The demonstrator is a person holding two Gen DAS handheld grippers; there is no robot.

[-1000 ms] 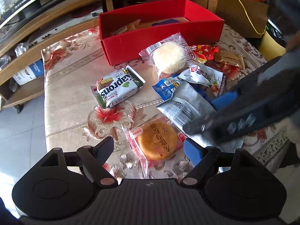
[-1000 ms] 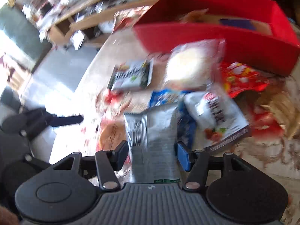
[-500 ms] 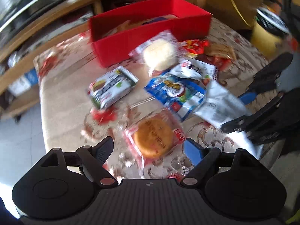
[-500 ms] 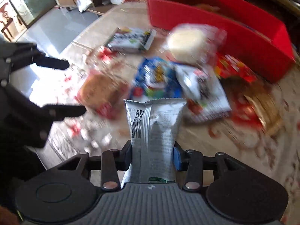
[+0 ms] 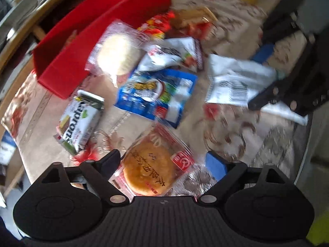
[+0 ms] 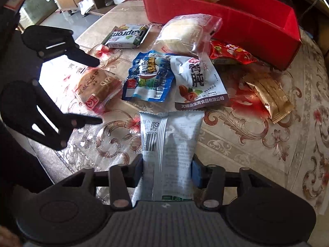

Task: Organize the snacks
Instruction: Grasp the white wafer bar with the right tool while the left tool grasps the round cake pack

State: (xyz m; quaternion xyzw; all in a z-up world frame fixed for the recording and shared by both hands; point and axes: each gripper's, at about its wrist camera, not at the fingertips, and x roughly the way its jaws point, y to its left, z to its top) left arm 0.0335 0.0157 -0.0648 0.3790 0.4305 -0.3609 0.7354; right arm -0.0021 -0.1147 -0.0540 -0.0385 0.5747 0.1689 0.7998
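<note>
Right tool (image 6: 167,169): fingers closed on a silver snack packet (image 6: 169,144), gripped across its lower part, barcode side up, lifted off the table (image 6: 257,144). In the left wrist view the same packet (image 5: 232,82) shows at far right, clamped by the right tool (image 5: 265,82); that view is motion-blurred.

Left tool (image 5: 164,164): fingers spread wide, holding nothing. It sits over a round brown cake in a clear wrapper (image 5: 152,168), which lies between the two fingers; cannot tell whether they touch it. From the right wrist view the left tool (image 6: 94,90) brackets that cake (image 6: 97,88) from the left side of the table.

Loose snacks on the floral tablecloth:
- green and white wafer pack (image 6: 127,35), apart from the pile, far left
- pale round bun in a clear bag (image 6: 185,35), just in front of the red box (image 6: 236,18)
- blue packet (image 6: 149,76), beside the cake
- white pouch with a brown base (image 6: 198,82), overlapping the blue packet and tucked under the bun bag
- red crinkled packet (image 6: 230,52), against the box wall
- gold wrapped bar (image 6: 269,96), right side, on its own

Red box: open top, standing at the far edge of the table, some items inside, not identifiable
</note>
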